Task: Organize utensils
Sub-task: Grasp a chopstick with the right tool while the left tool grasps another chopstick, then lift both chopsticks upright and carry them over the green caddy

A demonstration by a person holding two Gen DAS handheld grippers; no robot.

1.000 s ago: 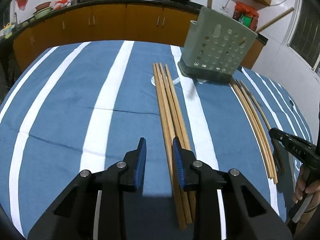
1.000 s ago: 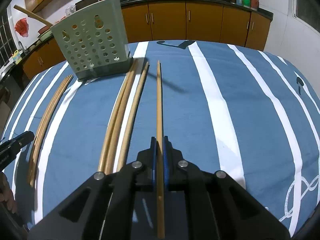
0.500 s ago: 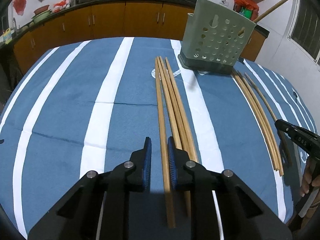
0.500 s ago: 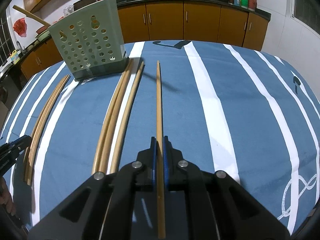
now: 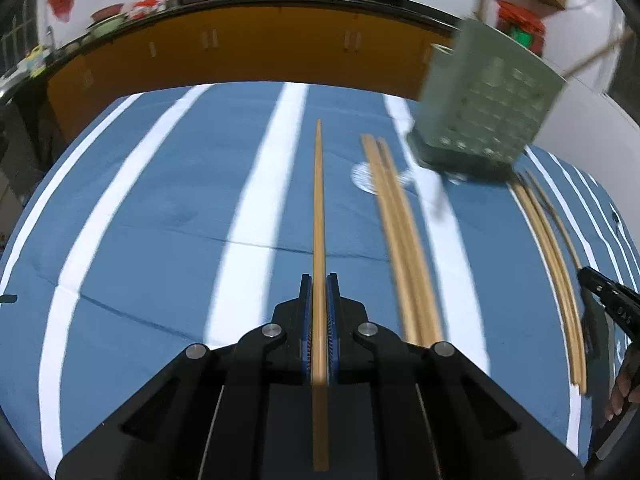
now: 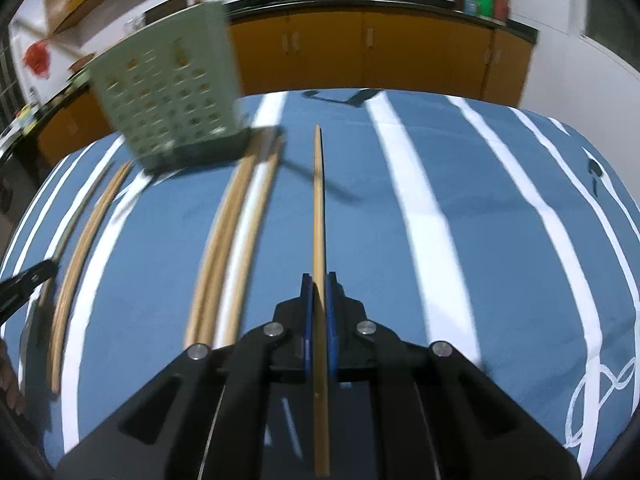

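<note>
Left view: broad striped blue tablecloth (image 5: 160,220) lies bare to my left, open passage. To my right, a loose bundle of bamboo chopsticks (image 5: 404,240), then the perforated green plastic utensil basket (image 5: 488,116) standing upright, blocking the far right. Right view: bare cloth right of me.

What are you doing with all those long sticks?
A person is tidying chopsticks on the blue striped tablecloth. The left tool has just closed on one long wooden chopstick; the right tool grips another wooden chopstick. More lie loose beside the green perforated plastic holder.
</note>
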